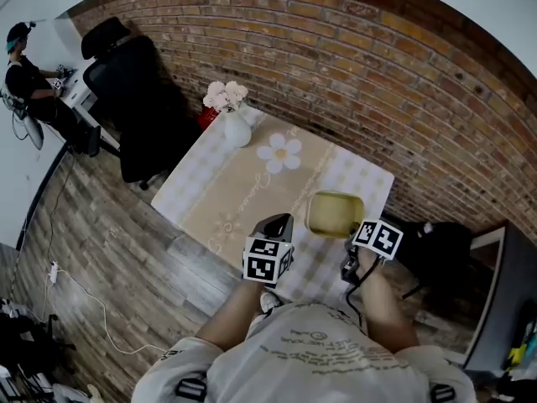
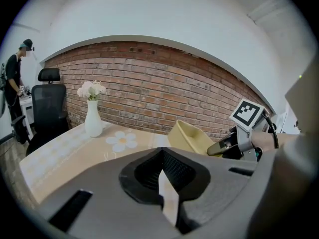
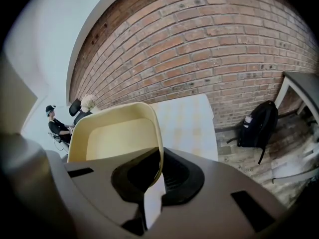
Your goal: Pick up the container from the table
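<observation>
right gripper view shows the right tongs (image 3: 154, 185) clamped on the near rim of the yellow container (image 3: 114, 138), which is tilted over the right end of the counter (image 3: 187, 121). the left tongs (image 2: 167, 195) are closed on nothing, near the container, on its left side.

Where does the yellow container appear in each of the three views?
Head view: container at lower right of centre.
Left gripper view: container right of centre, tilted.
Right gripper view: container left of centre, its rim between the jaws.
Shared landmark: the brick wall behind it.
</observation>
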